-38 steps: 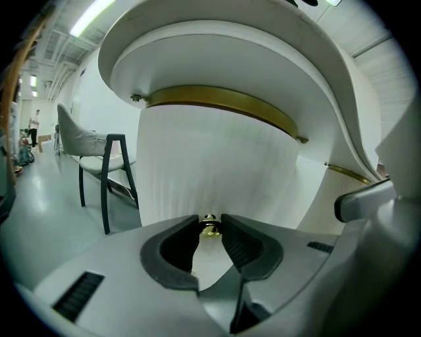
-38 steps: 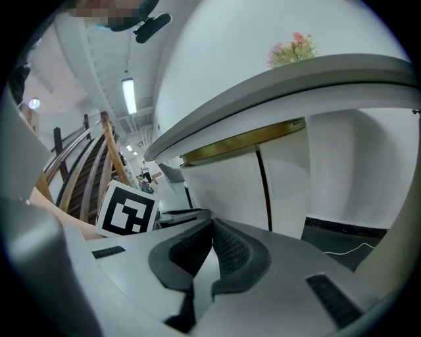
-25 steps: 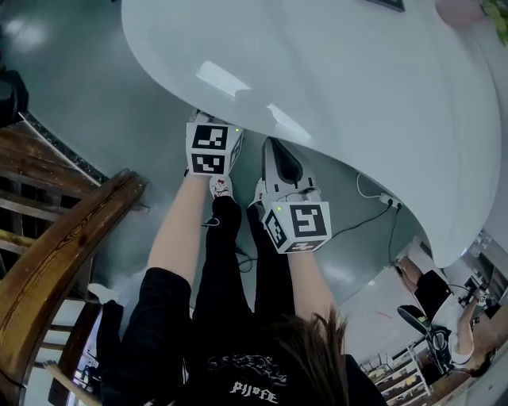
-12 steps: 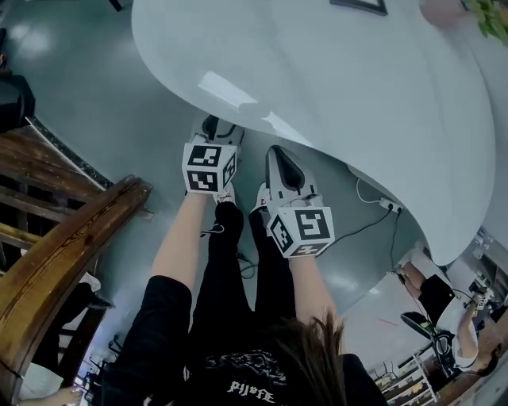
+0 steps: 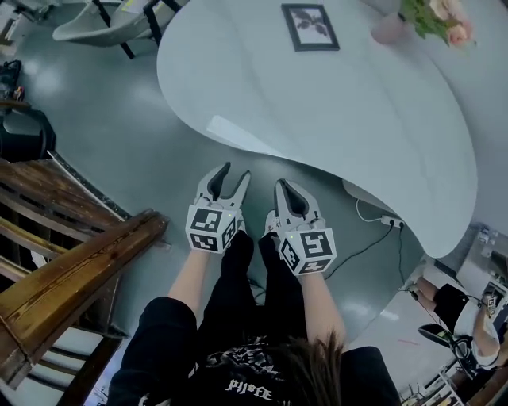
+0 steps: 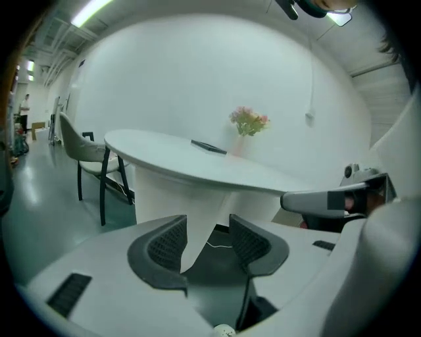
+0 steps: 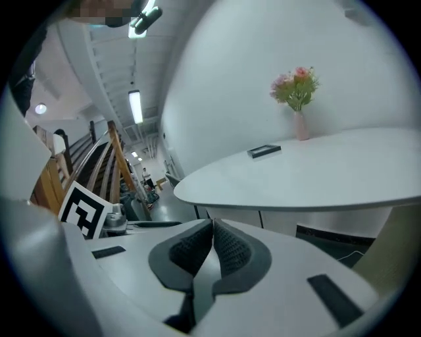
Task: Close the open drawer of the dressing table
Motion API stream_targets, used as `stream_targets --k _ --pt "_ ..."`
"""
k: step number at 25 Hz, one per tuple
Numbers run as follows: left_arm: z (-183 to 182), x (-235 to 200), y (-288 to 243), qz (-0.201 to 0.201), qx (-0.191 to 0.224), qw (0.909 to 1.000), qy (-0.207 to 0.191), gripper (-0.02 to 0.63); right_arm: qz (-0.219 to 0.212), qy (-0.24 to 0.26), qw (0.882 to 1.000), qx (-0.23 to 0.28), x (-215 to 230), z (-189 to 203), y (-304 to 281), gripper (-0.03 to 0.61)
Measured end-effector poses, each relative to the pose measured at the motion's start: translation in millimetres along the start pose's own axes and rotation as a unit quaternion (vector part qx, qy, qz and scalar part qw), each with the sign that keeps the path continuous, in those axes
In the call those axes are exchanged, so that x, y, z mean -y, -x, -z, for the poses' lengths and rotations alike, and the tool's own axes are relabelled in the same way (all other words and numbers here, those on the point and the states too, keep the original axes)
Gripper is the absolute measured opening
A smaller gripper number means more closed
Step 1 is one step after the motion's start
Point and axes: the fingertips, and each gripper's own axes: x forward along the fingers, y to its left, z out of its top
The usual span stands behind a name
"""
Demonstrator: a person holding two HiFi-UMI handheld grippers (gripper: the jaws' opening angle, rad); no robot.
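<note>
Below the head camera, both grippers hang just clear of the near rim of the white worktop (image 5: 333,103), above the person's legs. The left gripper (image 5: 236,173) has its jaws spread, having just been opening, with nothing between them. The right gripper (image 5: 285,187) has its jaws pressed together and empty. No drawer juts past the rim, so it is either pushed home or hidden underneath; this view cannot settle it. A frame (image 5: 309,26) and flowers (image 5: 429,17) sit well back, out of the way.

Along the left gripper (image 6: 207,232), the pads stand apart and only the pedestal (image 6: 174,197) and floor show in the gap. No drawer front can be made out here.

Along the right gripper (image 7: 212,238), the pads meet on nothing. Under the rim runs a pale panel (image 7: 233,215) with an upright seam, and further right a dark gap (image 7: 325,232). Whether that gap is the drawer left ajar, I cannot tell.

The sound next step is probably to look under the rim before calling it done. If the front stands proud, bring the shut right gripper flat against its middle and press straight in, level, until it sits flush. The left jaws are better drawn together first, so that a spread tip cannot catch the rim.
</note>
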Motion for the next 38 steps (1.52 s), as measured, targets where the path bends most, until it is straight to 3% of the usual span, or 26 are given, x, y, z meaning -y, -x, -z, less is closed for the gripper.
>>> stream_targets --k 8,23,32,38 --pt "-61 49 48 0.019 0.031 0.9993 -0.013 0.196 0.020 0.011 0.999 0.033 -10 -52 56 0.028" --pt "-107 99 98 0.022 0.057 0.9979 -0.021 0.196 0.035 0.021 0.996 0.076 -19 -98 116 0.028" --pt "-135 127 127 0.033 0.084 0.9936 -0.069 0.196 0.030 0.066 0.991 0.114 -31 -140 146 0.028" --pt "-144 138 125 0.025 0.085 0.9930 -0.078 0.196 0.027 0.079 0.989 0.118 -30 -148 154 0.028"
